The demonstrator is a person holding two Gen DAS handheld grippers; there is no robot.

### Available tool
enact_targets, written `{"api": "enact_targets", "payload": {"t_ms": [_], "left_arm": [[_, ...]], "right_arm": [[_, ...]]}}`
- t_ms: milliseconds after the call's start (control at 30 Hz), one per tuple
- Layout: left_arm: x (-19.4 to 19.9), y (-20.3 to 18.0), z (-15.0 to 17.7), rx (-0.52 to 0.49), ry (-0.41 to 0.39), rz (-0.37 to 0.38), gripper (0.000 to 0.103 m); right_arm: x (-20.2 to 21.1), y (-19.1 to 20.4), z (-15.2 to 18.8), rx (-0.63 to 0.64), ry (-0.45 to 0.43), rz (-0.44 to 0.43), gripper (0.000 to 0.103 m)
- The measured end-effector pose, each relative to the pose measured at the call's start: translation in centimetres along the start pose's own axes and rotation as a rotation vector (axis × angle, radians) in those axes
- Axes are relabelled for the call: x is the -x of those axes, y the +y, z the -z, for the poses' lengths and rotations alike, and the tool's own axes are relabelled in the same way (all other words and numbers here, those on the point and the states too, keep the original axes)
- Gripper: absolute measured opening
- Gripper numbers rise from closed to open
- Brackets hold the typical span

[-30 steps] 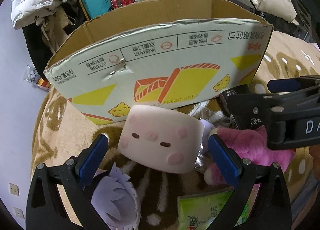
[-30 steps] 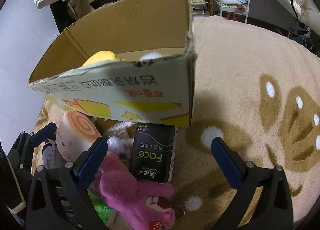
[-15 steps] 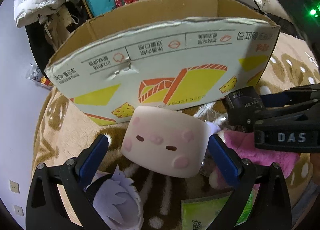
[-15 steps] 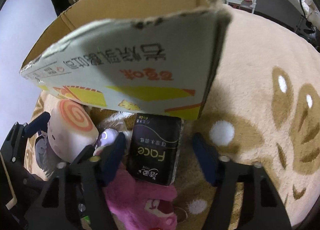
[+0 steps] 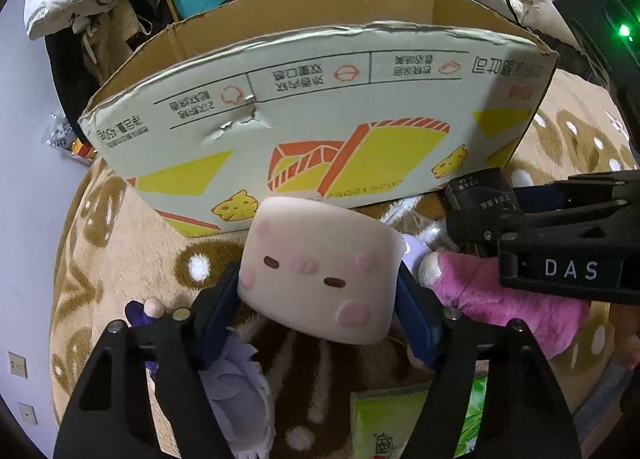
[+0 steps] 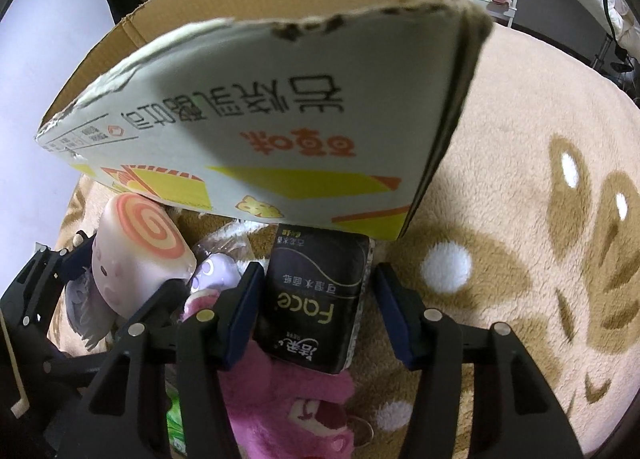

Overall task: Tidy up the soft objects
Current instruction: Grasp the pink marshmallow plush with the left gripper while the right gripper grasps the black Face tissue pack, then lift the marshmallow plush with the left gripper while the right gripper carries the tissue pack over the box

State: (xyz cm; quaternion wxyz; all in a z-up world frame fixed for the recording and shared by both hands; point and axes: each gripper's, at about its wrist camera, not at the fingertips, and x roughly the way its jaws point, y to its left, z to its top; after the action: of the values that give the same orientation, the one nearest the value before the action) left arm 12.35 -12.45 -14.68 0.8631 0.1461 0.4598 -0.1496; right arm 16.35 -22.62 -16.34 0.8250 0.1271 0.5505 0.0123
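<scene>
The left gripper (image 5: 318, 295) has just been closing, and its blue pads (image 5: 218, 309) now press both sides of the pink roll-cake plush (image 5: 320, 273), which sits squarely between the fingers with its little face toward the wrist. Beyond the fingertips stands the cardboard box (image 5: 320, 99), its printed wall nearly touching the plush. Under the left finger lies a pale purple doll (image 5: 236, 383), and beside the right finger a magenta bear plush (image 5: 508, 299).

The right gripper (image 6: 316, 303) has also just been closing, around the black tissue pack (image 6: 316, 299). Its left pad (image 6: 246, 309) looks to touch the pack's edge; the right pad (image 6: 394, 311) seems to stand just off it, so I would call these fingers narrowed around the pack, not yet pinching.

As I see it, the step in hand is gripping, then lifting into the box. To do it well, the right fingers should close until both pads bear on the pack's sides. Both items want a straight rise before going forward, since the box wall stands close ahead of the fingertips and its torn rim could catch them. The plush is squashy, so a firm squeeze suits it; the pack's slick wrapper may slip.
</scene>
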Motion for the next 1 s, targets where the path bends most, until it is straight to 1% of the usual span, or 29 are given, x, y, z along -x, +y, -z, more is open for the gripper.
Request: {"api": "enact_targets", "payload": {"t_ms": [167, 200, 300, 367, 567, 700, 1000], "left_arm": [[0.1, 0.6, 0.1, 0.033, 0.000, 0.001, 0.063], [0.2, 0.6, 0.1, 0.038, 0.000, 0.001, 0.062], [0.2, 0.8, 0.0, 0.048, 0.000, 0.002, 0.059], [0.2, 1.1, 0.1, 0.053, -0.004, 0.004, 0.055], [0.5, 1.7, 0.1, 0.085, -0.006, 0.008, 0.054], [0.9, 1.8, 0.2, 0.105, -0.011, 0.007, 0.054], [2.1, 1.5, 0.2, 0.094, -0.044, -0.009, 0.054]], "right_arm": [[0.3, 0.3, 0.3, 0.000, -0.005, 0.004, 0.056], [0.3, 0.4, 0.4, 0.001, -0.006, 0.004, 0.055], [0.2, 0.5, 0.6, -0.004, -0.008, 0.000, 0.054], [0.3, 0.5, 0.6, -0.005, -0.011, 0.000, 0.054], [0.6, 0.2, 0.9, -0.003, -0.020, 0.002, 0.053], [1.4, 0.2, 0.9, 0.002, -0.043, -0.021, 0.053], [3.9, 0.2, 1.4, 0.010, -0.108, -0.068, 0.052]]}}
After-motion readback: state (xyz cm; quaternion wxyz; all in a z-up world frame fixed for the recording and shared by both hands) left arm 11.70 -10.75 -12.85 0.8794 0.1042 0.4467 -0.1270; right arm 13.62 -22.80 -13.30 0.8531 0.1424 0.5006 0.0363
